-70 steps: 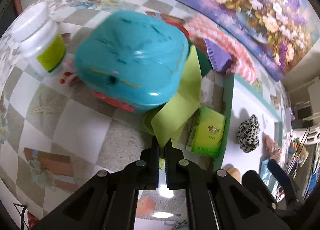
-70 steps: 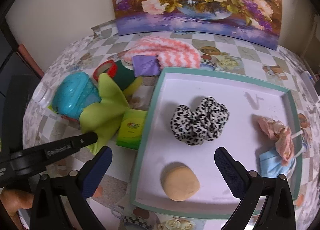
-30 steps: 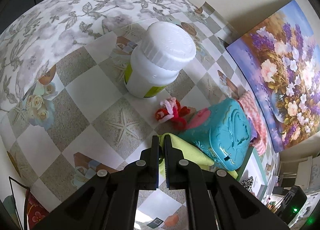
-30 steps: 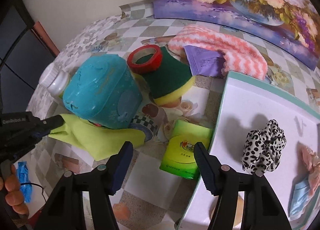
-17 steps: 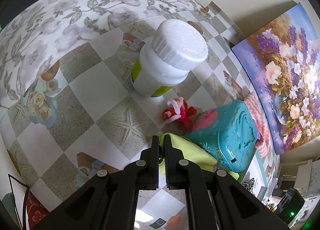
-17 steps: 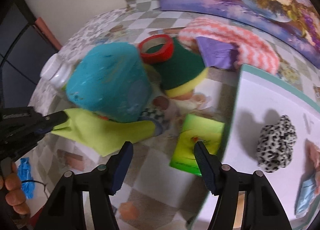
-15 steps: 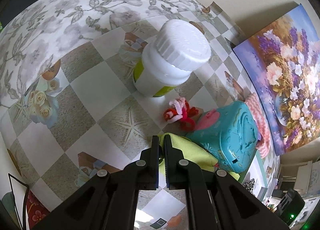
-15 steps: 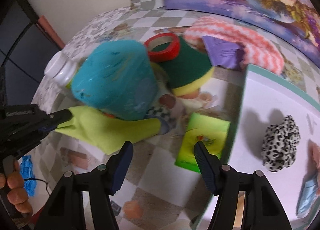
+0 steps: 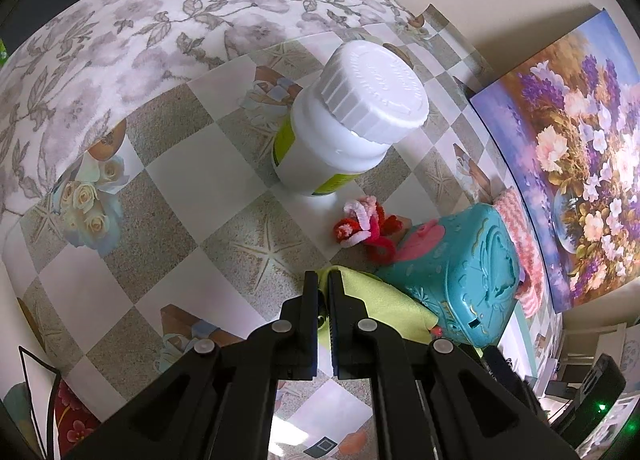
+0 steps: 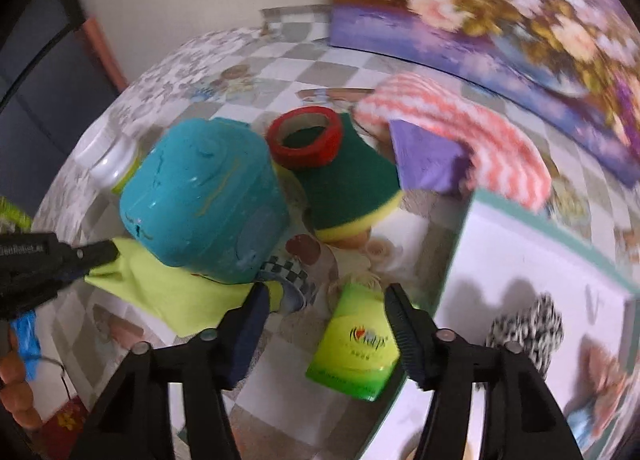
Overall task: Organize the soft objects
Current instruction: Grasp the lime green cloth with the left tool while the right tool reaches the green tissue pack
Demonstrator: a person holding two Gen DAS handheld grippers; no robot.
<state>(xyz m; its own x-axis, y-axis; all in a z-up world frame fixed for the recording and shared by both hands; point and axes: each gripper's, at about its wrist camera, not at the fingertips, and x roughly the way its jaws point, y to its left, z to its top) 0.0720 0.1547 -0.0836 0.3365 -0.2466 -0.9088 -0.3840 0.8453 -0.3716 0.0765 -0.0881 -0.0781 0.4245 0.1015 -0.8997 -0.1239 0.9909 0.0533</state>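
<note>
My left gripper (image 9: 323, 280) is shut on a corner of the lime-green cloth (image 9: 380, 300), which lies flat on the table with its far part under the teal plastic box (image 9: 464, 272). The right wrist view shows the same cloth (image 10: 168, 284) stretched from the left gripper (image 10: 108, 252) under the teal box (image 10: 204, 200). My right gripper (image 10: 324, 300) is open and empty, low over the table above the green tissue pack (image 10: 356, 344). The white tray (image 10: 520, 252) at right holds a leopard scrunchie (image 10: 528, 324).
A white bottle (image 9: 344, 120) stands behind a red and pink pipe-cleaner piece (image 9: 364, 224). A red tape roll (image 10: 306, 136) sits on a green and yellow sponge (image 10: 348, 188). A purple packet (image 10: 424, 160), a pink chevron towel (image 10: 460, 128) and a flower painting (image 10: 500, 0) lie behind.
The left gripper has stayed shut on the cloth, almost still. The right gripper has moved closer to the cloth edge and the tissue pack, and its view has swung slightly left.
</note>
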